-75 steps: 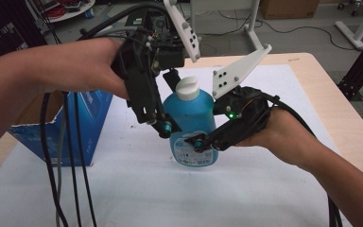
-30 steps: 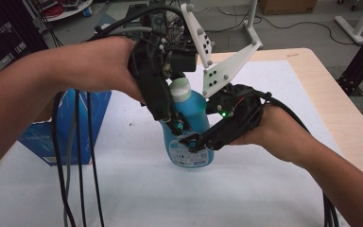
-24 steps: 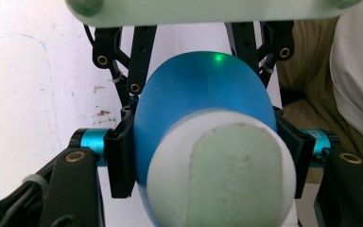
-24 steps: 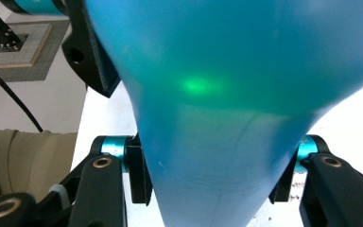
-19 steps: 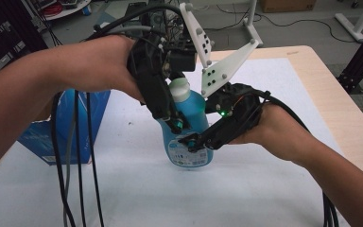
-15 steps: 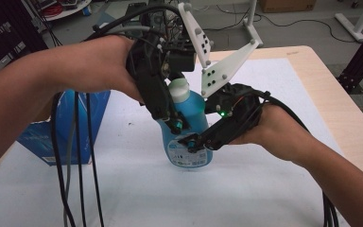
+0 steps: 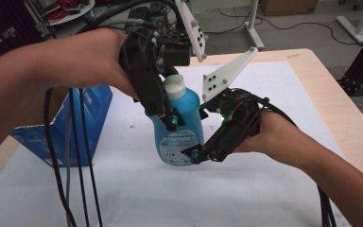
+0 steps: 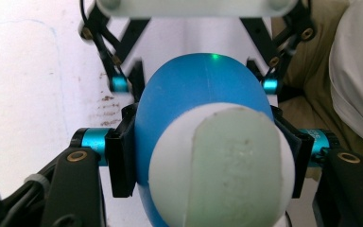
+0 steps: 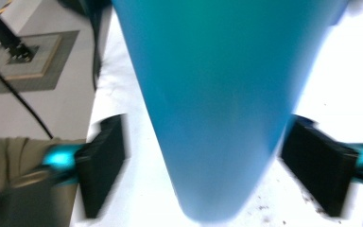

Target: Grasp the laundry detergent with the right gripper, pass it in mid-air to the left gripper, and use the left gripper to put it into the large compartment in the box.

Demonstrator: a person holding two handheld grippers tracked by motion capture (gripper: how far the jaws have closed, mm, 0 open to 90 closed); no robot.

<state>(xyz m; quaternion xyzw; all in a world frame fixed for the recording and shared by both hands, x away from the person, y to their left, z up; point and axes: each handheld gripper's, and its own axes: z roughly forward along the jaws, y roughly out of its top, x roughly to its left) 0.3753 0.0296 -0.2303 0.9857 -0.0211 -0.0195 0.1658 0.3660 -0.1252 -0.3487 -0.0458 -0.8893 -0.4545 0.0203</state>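
Between both grippers' fingers stands the blue bottle (image 7: 180, 127), apparently tilted.

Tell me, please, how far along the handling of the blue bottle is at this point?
Done: the left tongs are clamped on the upper body of the blue detergent bottle, just below its white cap. In hand: the right tongs straddle the bottle's lower body with jaws apart, a gap on both sides. Left: closing the right tongs; the cap is on, and the bottle stands on the white table cover.
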